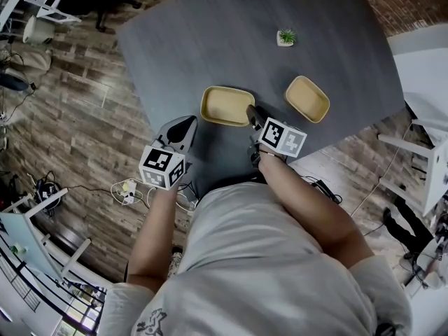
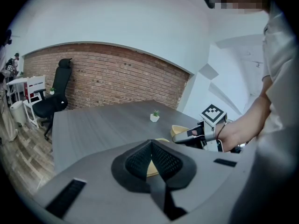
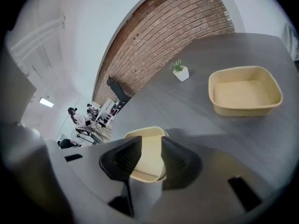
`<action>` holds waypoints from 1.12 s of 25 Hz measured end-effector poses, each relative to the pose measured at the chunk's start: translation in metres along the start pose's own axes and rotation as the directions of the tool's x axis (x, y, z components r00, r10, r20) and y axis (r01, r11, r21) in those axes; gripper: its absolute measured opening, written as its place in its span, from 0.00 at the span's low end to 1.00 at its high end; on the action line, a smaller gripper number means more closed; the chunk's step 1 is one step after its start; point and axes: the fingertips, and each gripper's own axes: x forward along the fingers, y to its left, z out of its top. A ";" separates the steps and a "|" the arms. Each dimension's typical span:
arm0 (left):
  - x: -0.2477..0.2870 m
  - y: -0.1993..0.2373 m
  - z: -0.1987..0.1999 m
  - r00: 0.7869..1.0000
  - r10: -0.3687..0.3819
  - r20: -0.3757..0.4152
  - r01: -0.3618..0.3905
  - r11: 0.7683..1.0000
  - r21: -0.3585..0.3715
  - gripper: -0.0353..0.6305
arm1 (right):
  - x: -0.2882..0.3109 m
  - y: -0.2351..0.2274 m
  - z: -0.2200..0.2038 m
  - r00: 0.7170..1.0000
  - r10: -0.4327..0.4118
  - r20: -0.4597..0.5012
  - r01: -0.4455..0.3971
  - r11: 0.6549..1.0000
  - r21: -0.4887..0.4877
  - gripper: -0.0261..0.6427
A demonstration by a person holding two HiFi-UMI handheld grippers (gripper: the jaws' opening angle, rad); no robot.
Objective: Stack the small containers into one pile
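Dark grey table, yellow container by its near edge, right gripper at that container's right end with jaws apart, second yellow container toward the right edge, left gripper at the near left edge, jaws together, small potted plant farther back.

The person wears a light grey, short-sleeved T-shirt with a dark printed design near one edge. The left gripper has a rounded shell, pale grey outside and dark within. It carries a white cube with black square markers, as does the right gripper. Each gripper's own view shows a smooth grey housing with dark rectangular slots. The black jaws are lined with finely ribbed pads.
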 end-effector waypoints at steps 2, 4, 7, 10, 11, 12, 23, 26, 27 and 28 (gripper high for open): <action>-0.001 -0.002 0.002 1.000 0.003 0.011 -0.003 1.000 0.002 0.07 | -0.003 0.001 0.003 1.000 0.003 0.004 -0.003 1.000 -0.017 0.24; -0.002 -0.004 0.006 1.000 0.005 0.021 -0.005 1.000 0.006 0.07 | -0.007 0.002 0.007 1.000 0.007 0.010 -0.007 0.999 -0.036 0.24; -0.004 -0.009 0.012 0.999 0.006 0.038 -0.007 1.000 0.017 0.07 | -0.016 0.005 0.014 1.000 0.015 0.021 -0.013 0.997 -0.076 0.24; -0.008 -0.013 0.020 0.998 0.004 0.059 -0.006 1.000 0.024 0.07 | -0.028 0.015 0.023 0.999 0.029 0.041 -0.022 0.989 -0.146 0.24; -0.009 -0.015 0.023 0.998 0.003 0.066 -0.005 1.000 0.028 0.07 | -0.032 0.018 0.025 0.998 0.035 0.045 -0.027 0.985 -0.169 0.24; -0.010 -0.017 0.026 0.997 0.002 0.072 -0.005 0.999 0.034 0.07 | -0.036 0.021 0.026 0.998 0.040 0.049 -0.030 0.982 -0.188 0.24; -0.014 -0.045 0.051 0.990 -0.041 0.138 0.030 0.997 0.075 0.07 | -0.072 0.033 0.047 0.993 0.070 0.099 -0.038 0.955 -0.294 0.24; -0.013 -0.053 0.058 0.987 -0.053 0.151 0.041 0.996 0.081 0.07 | -0.082 0.031 0.052 0.991 0.067 0.113 -0.030 0.953 -0.301 0.24; -0.013 -0.055 0.060 0.986 -0.056 0.154 0.044 0.996 0.082 0.07 | -0.084 0.030 0.054 0.991 0.066 0.118 -0.027 0.953 -0.302 0.24; -0.012 -0.057 0.061 0.986 -0.060 0.157 0.047 0.995 0.083 0.07 | -0.087 0.029 0.056 0.990 0.064 0.122 -0.024 0.953 -0.303 0.24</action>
